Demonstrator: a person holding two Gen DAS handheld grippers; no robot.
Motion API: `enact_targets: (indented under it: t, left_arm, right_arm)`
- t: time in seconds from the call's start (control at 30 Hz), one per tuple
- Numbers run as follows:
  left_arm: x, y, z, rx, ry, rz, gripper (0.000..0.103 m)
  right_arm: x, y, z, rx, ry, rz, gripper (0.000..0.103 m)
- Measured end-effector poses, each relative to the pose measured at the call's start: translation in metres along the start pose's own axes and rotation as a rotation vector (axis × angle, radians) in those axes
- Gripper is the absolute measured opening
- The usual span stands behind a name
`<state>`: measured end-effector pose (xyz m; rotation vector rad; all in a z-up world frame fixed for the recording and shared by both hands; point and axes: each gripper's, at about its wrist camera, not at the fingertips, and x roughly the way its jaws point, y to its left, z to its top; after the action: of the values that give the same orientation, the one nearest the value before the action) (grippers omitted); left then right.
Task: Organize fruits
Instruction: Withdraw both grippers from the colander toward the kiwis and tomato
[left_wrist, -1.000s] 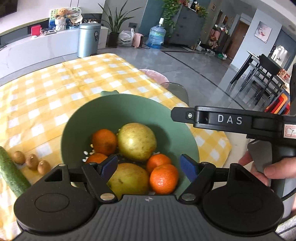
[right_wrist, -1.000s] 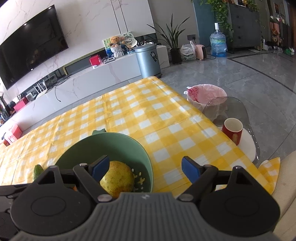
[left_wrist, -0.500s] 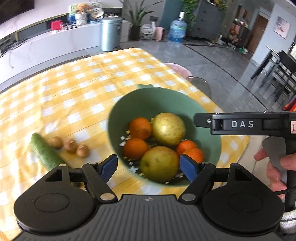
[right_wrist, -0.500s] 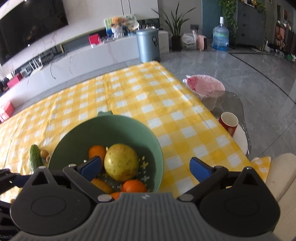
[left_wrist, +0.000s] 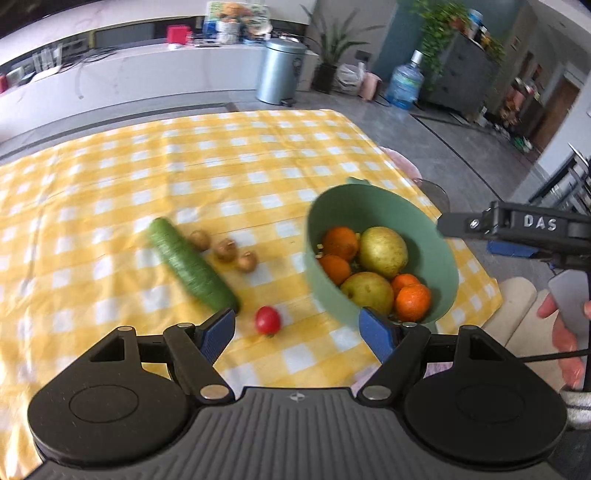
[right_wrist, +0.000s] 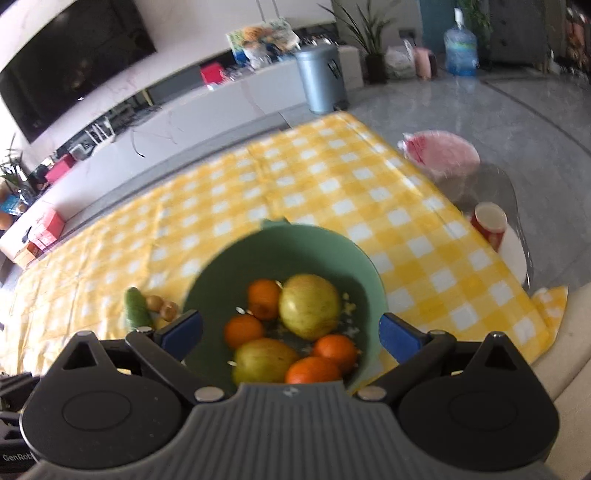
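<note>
The round green plastic bowl (left_wrist: 384, 221) is sitting at three o'clock on the yellow-checked table (left_wrist: 147, 177), holding four oranges and two yellow-green pears; both tongs (left_wrist: 297, 330) (right_wrist: 291, 328) are gaping empty.

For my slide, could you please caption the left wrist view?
Open left tongs above a yellow checked cloth with cucumber, tomato and a green bowl of fruit.

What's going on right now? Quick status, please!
Both grippers, left and right, open and empty. Bowl holds oranges and pears. Cucumber, tomato and small brown fruits lie on the cloth. Nothing in the way.
</note>
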<state>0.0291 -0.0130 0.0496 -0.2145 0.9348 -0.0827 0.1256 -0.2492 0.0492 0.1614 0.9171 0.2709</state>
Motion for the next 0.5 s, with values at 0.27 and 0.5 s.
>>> enact_targets:
  t: [0.27,0.5]
  left_arm:
    - [-0.044,0.037,-0.017,-0.091,-0.039,0.032,0.09]
    - [-0.065,0.083,-0.032,-0.215,-0.036,0.107,0.09]
  right_arm:
    - [-0.034,0.048,-0.005,-0.101,-0.108,0.092,0.098]
    - [-0.016,0.1,-0.025,-0.193,-0.022,0.239,0.098]
